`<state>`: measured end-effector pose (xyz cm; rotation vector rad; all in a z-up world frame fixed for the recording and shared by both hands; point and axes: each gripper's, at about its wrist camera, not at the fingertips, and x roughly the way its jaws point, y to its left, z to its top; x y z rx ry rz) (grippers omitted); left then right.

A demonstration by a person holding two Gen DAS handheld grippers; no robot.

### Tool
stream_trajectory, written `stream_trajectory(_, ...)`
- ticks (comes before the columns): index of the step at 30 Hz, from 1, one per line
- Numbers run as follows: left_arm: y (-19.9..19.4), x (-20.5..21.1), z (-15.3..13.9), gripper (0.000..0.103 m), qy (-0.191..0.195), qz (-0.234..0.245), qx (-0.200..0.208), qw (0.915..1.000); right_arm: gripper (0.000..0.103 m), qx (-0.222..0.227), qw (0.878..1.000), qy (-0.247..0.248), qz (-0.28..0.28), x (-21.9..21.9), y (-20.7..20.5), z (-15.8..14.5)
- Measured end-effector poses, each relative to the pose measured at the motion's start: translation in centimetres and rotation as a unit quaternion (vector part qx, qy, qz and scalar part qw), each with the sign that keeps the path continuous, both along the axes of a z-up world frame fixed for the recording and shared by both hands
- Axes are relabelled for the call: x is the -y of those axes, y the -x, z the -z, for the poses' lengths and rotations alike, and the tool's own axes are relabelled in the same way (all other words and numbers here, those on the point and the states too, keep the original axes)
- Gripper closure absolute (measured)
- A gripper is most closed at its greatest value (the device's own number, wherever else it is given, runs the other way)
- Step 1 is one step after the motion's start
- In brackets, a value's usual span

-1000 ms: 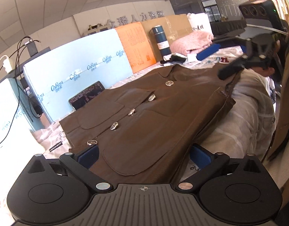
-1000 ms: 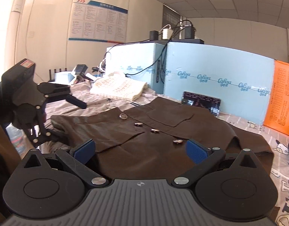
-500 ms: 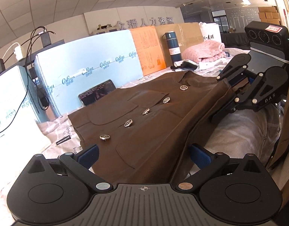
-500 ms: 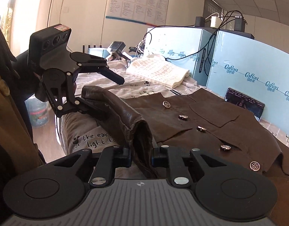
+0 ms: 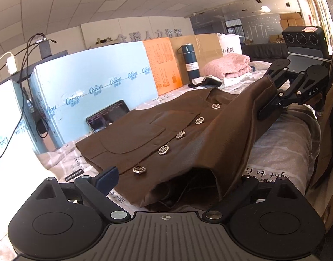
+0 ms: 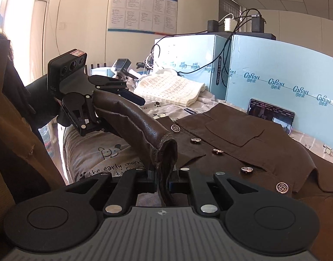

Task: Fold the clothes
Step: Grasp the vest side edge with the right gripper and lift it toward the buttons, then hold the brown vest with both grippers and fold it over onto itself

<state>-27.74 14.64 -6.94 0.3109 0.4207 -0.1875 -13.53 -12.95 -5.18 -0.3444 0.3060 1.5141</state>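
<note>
From the left wrist view, the brown jacket [image 5: 166, 139] lies buttoned on a bed [image 5: 281, 148], its near-edge side lifted. The left gripper [image 5: 175, 180] stands wide, the cloth between its fingers; whether it touches them seems unclear. The right gripper [image 5: 275, 87] holds the raised hem.

From the right wrist view, the right gripper [image 6: 163, 178] is clamped on a jacket [image 6: 242, 143] fold near the bed's [image 6: 96, 152] edge. The left gripper [image 6: 114, 91] is parted around the sleeve.

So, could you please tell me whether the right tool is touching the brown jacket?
Touching. The right wrist view shows the right tool closed on a raised fold of the brown jacket, fabric pinched between its pads.
</note>
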Motion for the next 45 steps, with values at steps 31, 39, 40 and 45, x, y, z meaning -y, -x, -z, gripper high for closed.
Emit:
stream_trajectory(31,-4.1,-4.0,-1.5,0.082,0.153,-0.03,0.065,0.9856,0.089,0.057,0.954,0.072,0.286,10.2,-8.6,0.0)
stream_trajectory(39,-7.3,-6.6,-2.6,0.087,0.172,-0.044,0.098,0.9793,0.095,0.077,0.965,-0.01,0.252,7.4,-13.3,-2.5)
stream_trajectory(40,-7.7,-6.9,-2.7,0.088,0.174,-0.046,0.102,0.9784,0.095,0.075,0.966,-0.012,0.246,6.9,-14.1,-2.7)
stream_trajectory(45,-10.2,-9.0,-2.5,0.089,0.193,-0.055,0.097,0.9748,0.096,0.051,0.972,-0.004,0.231,4.0,-18.3,-2.3)
